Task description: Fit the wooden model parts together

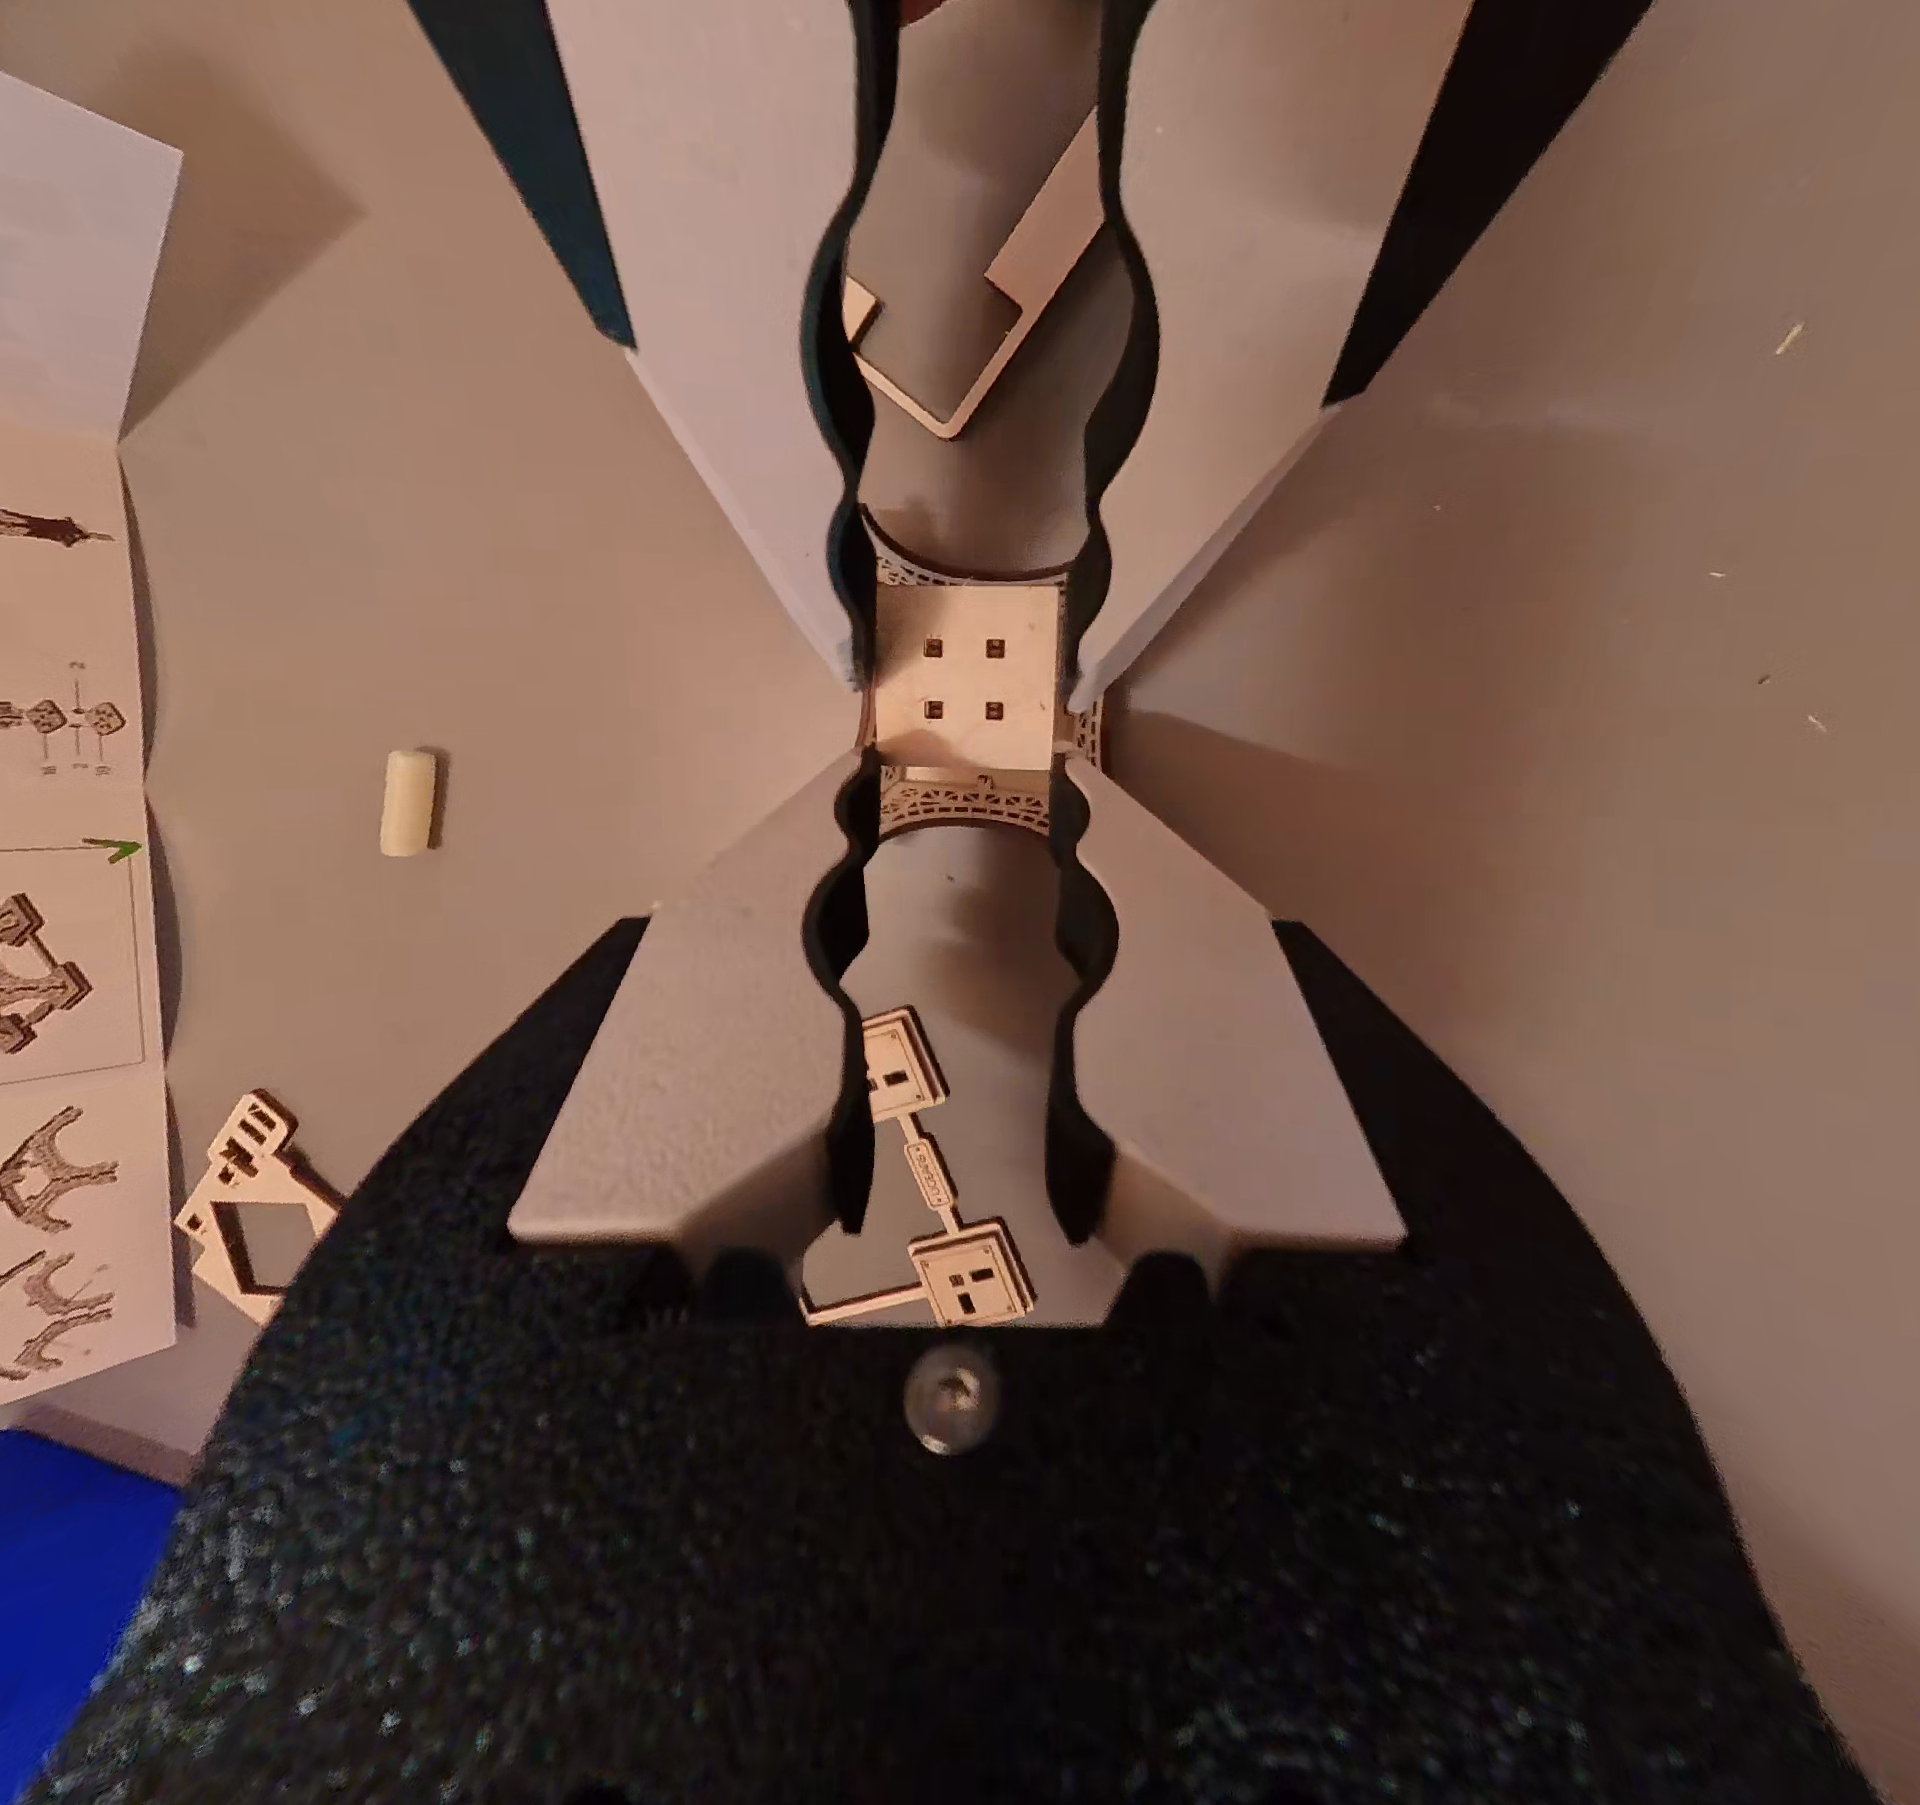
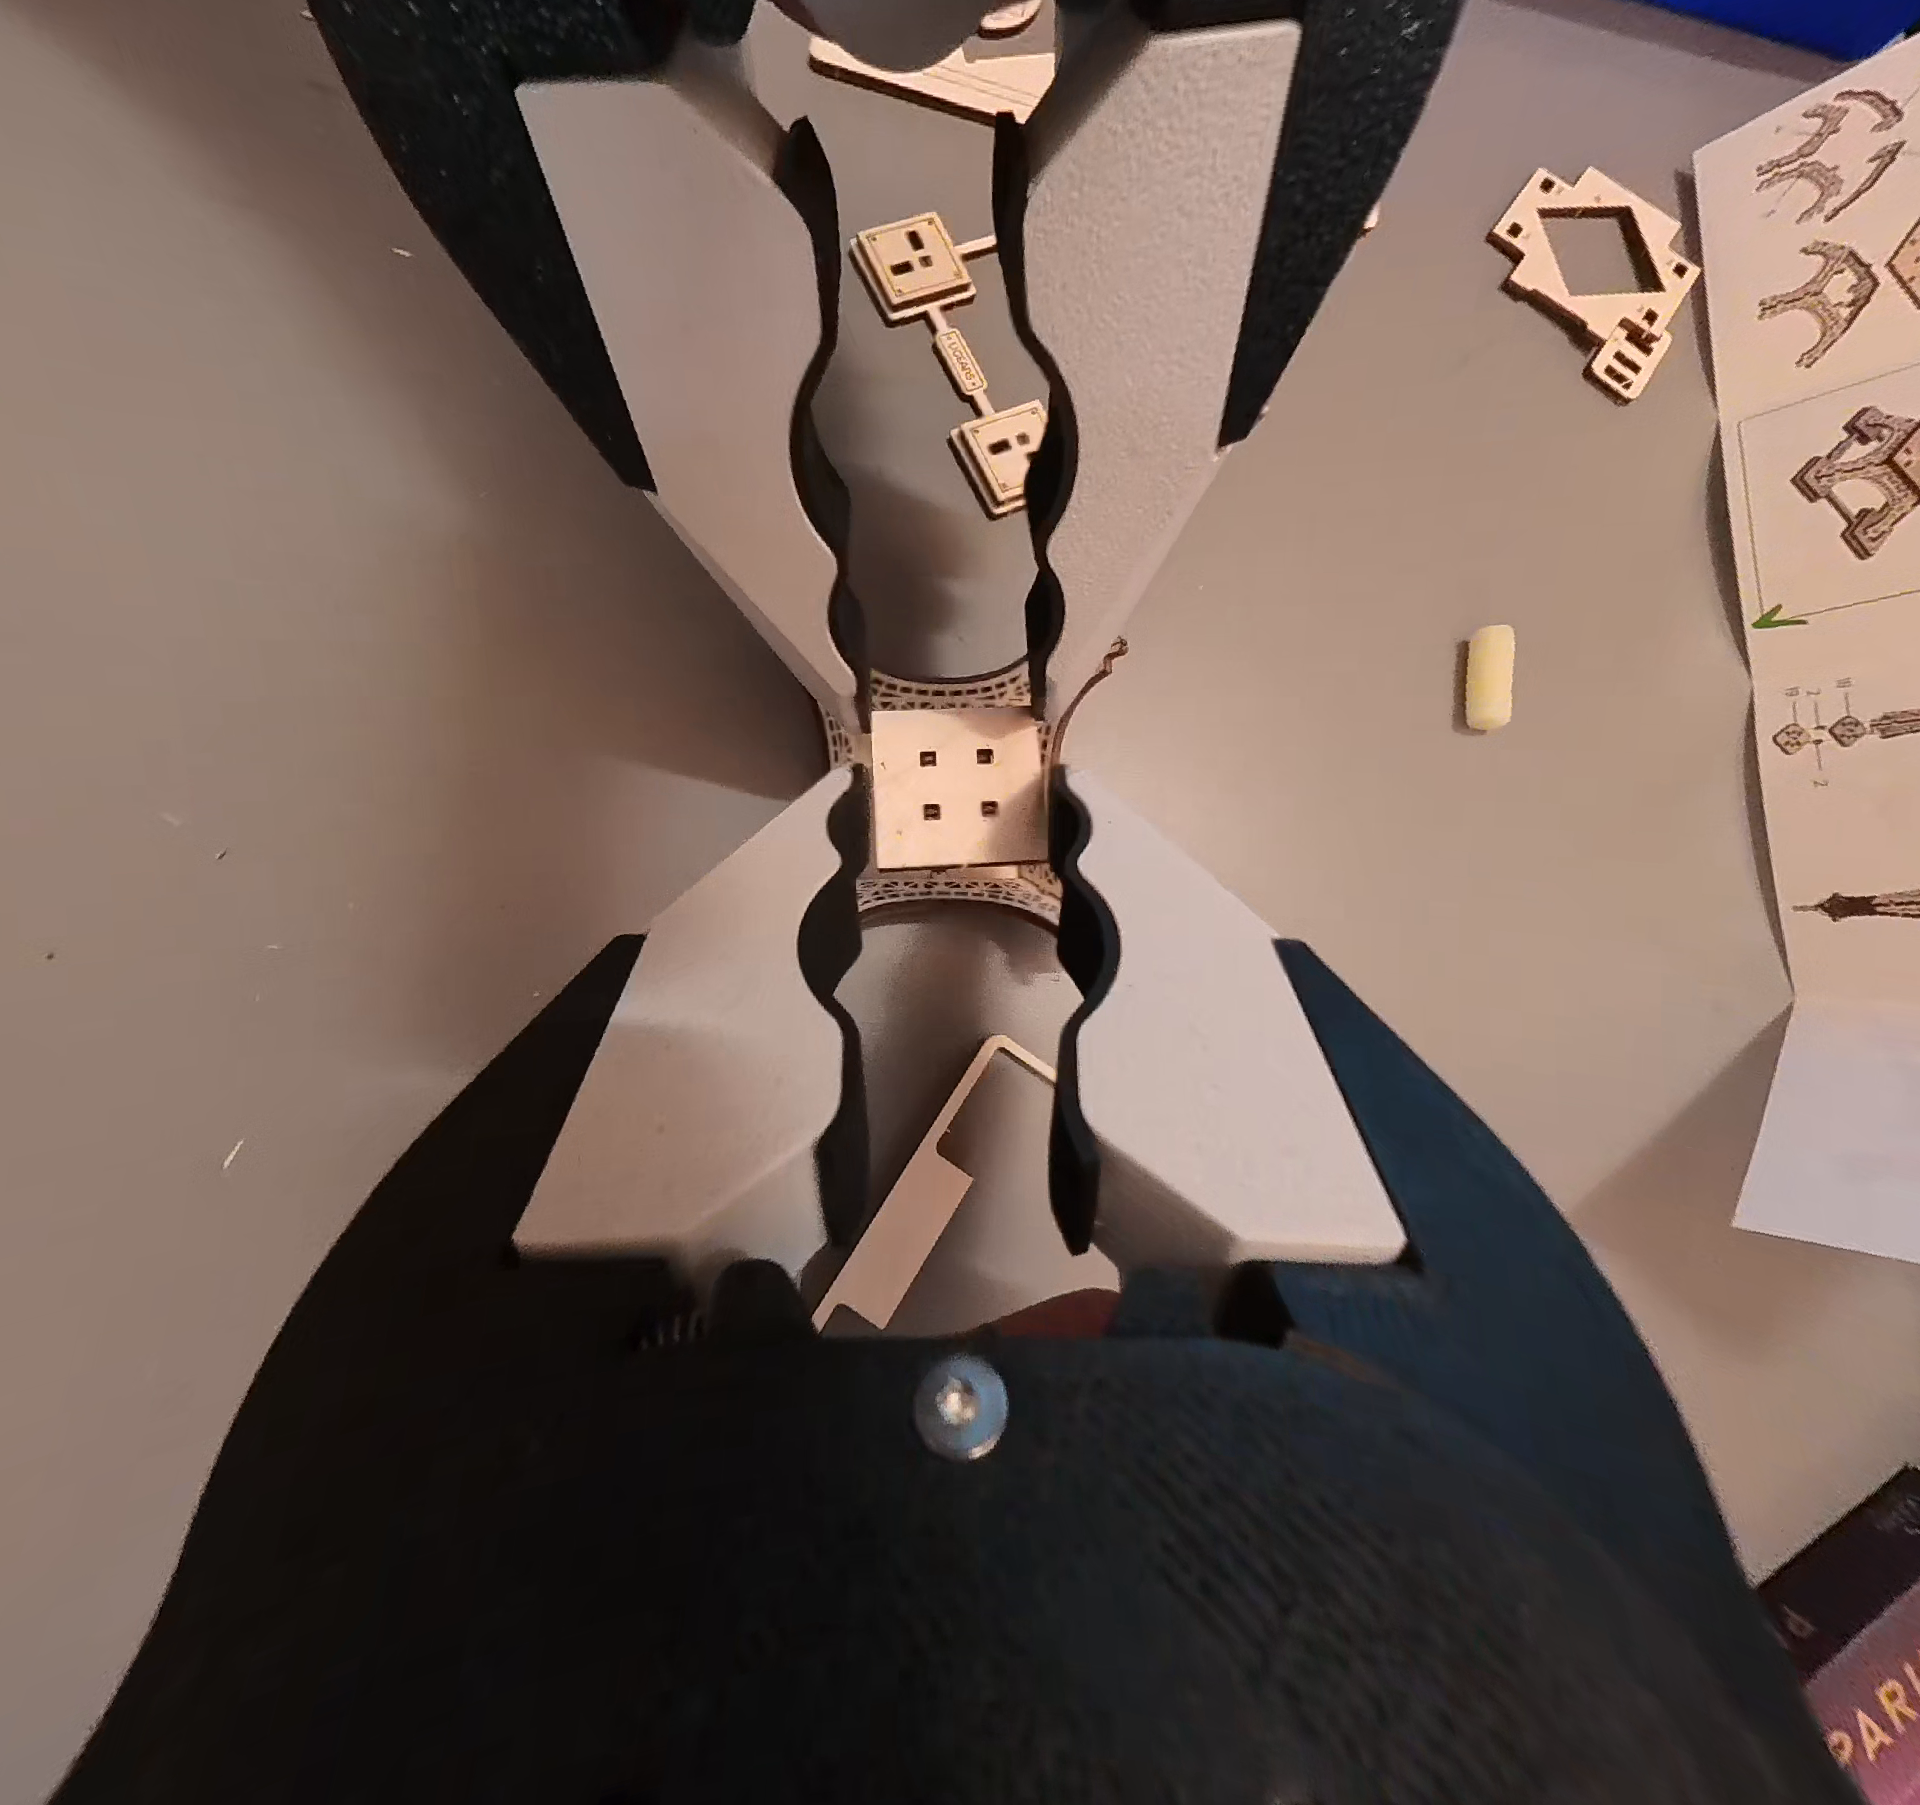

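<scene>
- Pale laser-cut plywood: the tower section (image 1: pixel 966 690) sits at centre frame in both wrist views, a square top plate with four small holes over lacy arched sides.
- My left gripper (image 1: pixel 961 779) comes in from the bottom of the left wrist view, its tips closed against the lower corners of the section. My right gripper (image 2: pixel 956 820) does the same in its own view. Both are narrowed to the width of the plate and pinch it from opposite ends.
- Handling, as I judge it: very light, stiff across the plate, but the lattice arches look brittle. I'd keep pressure on the solid plate edges, never on the filigree.
- Loose parts on the grey table (image 1: pixel 1507 612): a two-square base strip (image 1: pixel 940 1184) low centre between my left fingers, and a thin frame offcut (image 1: pixel 956 342) upper centre.
- A diamond-windowed part (image 2: pixel 1590 285) lies upper right in the right view, beside the instruction sheet (image 2: pixel 1829 675).
- A small cream cylinder (image 2: pixel 1488 677) lies at right, apart from everything.
- Containers: none I can confirm. A blue object (image 1: pixel 73 1568) shows at lower left of the left view; contents unseen.
</scene>
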Available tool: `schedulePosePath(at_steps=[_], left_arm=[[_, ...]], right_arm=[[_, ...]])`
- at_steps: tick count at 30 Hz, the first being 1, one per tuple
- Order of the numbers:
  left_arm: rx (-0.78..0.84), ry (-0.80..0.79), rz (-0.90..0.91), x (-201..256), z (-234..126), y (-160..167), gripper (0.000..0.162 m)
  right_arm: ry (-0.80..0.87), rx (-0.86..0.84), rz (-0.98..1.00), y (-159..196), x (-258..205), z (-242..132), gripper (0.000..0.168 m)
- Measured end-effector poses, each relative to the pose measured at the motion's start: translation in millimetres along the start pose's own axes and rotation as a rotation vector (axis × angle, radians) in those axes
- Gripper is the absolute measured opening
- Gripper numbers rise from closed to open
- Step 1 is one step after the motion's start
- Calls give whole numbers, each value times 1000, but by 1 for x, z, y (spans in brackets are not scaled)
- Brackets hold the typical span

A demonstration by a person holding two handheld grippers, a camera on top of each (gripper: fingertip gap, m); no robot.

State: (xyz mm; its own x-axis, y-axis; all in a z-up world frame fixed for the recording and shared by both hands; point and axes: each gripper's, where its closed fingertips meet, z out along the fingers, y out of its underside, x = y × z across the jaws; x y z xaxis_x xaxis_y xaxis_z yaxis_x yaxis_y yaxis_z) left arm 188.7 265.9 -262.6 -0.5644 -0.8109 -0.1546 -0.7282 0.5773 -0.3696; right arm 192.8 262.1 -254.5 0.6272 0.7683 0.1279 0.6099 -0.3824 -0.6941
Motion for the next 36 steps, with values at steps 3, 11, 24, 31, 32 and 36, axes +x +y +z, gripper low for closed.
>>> schedulePosePath(at_steps=[3, 11, 24, 31, 32, 36], left_arm=[[-1, -1, 1, 0, 0, 0, 30], [-3, 7, -6, 1, 0, 0, 30], [-8, 31, -13, 2, 7, 3, 30], [7, 25, -20, 2, 6, 4, 30], [9, 29, -22, 3, 6, 4, 30], [13, 35, -35, 3, 8, 4, 30]], right_arm=[[1, -4, -2, 1, 0, 1, 31], [-9, -9, 4, 3, -1, 1, 31], [-28, -5, 20, 7, -2, 7, 30], [-25, -19, 11, 9, -3, 10, 30], [-29, -21, 10, 9, -4, 11, 30], [-27, -22, 4, 9, -3, 10, 30]])
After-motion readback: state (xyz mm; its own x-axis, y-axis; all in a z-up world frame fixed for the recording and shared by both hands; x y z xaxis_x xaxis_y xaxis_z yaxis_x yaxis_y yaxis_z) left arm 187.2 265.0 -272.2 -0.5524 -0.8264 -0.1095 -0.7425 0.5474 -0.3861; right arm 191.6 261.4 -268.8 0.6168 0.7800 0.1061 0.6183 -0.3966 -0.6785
